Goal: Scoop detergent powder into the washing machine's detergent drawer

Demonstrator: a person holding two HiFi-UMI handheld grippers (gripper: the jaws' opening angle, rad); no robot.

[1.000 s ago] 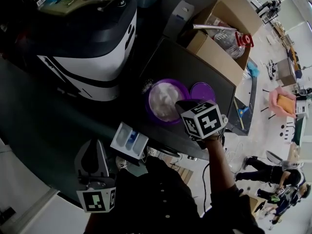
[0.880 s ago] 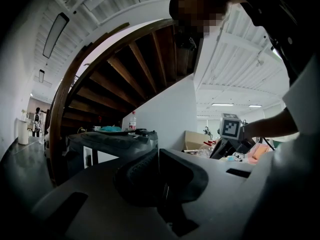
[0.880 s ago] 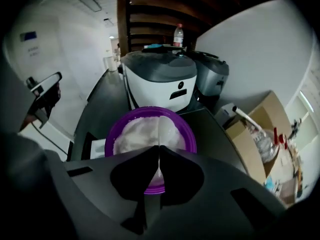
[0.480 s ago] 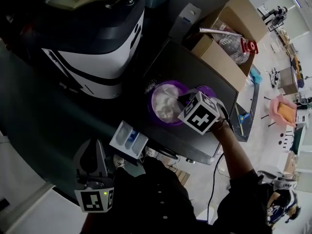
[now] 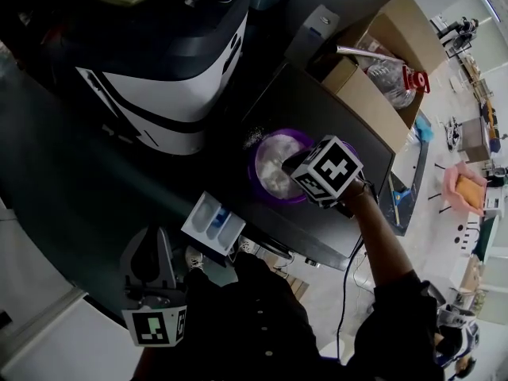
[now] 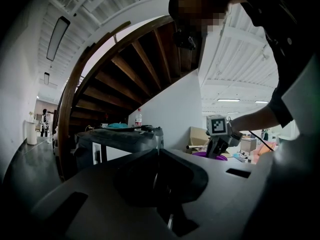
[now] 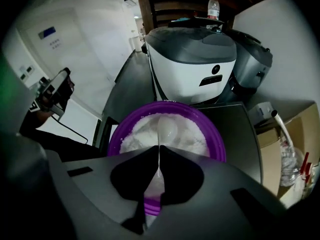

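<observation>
A purple bowl (image 5: 270,173) of white detergent powder (image 7: 165,131) stands on a dark table top (image 5: 333,113). My right gripper (image 5: 298,167) hangs over the bowl, shut on the handle of a white spoon (image 7: 166,128) whose scoop end lies in the powder. The white detergent drawer (image 5: 210,222), with blue inside, sticks out near the bowl's lower left. My left gripper (image 5: 151,252) stays low at the left, apart from the drawer, its jaws together with nothing between them. In the left gripper view the right gripper (image 6: 220,136) and the bowl (image 6: 210,155) show in the distance.
The white and black washing machine (image 5: 171,70) stands behind the drawer, with a water bottle (image 7: 213,6) on top. An open cardboard box (image 5: 381,62) holding a clear jug sits beyond the table. A pink container (image 5: 463,185) is on the floor at right.
My right gripper has swung left over the bowl with the spoon and now covers the purple lid seen beside the bowl before. The left gripper has stayed put.
</observation>
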